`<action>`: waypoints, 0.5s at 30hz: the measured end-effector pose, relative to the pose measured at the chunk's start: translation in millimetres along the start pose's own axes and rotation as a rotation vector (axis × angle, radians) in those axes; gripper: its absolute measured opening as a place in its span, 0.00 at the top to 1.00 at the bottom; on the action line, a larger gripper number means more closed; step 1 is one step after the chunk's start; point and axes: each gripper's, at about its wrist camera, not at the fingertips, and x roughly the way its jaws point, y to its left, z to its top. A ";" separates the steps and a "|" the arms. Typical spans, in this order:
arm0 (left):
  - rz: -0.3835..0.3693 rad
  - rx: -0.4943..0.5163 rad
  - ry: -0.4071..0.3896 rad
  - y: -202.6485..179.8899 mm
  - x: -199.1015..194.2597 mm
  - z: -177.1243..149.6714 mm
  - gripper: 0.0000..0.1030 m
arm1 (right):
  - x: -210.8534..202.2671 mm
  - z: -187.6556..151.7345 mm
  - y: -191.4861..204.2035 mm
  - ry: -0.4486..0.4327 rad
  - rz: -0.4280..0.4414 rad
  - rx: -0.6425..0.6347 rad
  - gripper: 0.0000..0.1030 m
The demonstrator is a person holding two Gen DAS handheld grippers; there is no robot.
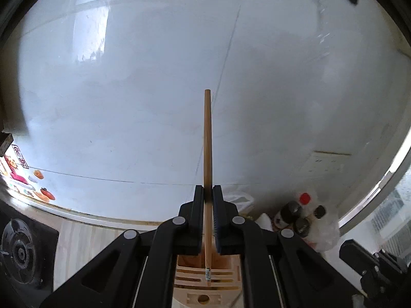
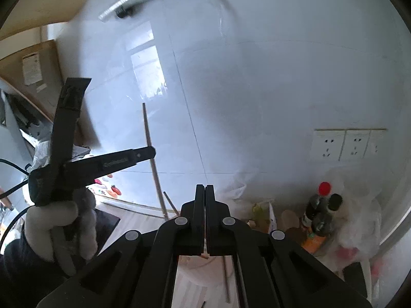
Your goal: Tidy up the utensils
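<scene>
Left gripper (image 1: 208, 192) pinched a chopstick (image 1: 207, 138) running lengthwise out past its tips, tail hanging above the wooden holder (image 1: 205, 277) directly below. Right gripper (image 2: 205, 192) was pressed together, empty.

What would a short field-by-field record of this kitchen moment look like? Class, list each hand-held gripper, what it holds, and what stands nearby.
left hand-held gripper: shut on a wooden chopstick, which points up past the jaws
right hand-held gripper: shut, nothing between the jaws
below the left hand-held gripper: wooden holder with slots
backdrop: white tiled wall
right corner: bottles, one with a red cap
wall fittings: sockets
</scene>
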 end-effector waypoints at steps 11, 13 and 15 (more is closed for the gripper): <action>0.178 -0.026 0.016 17.5 -53.3 -80.6 0.96 | 62.4 -110.9 -86.4 0.457 -0.024 0.413 0.55; 0.222 -0.036 0.035 21.9 -52.7 -97.0 0.96 | 74.5 -138.6 -103.6 0.499 -0.052 0.456 0.55; 0.287 -0.036 0.078 27.3 -42.2 -116.9 0.96 | 94.3 -159.5 -117.5 0.534 -0.088 0.457 0.55</action>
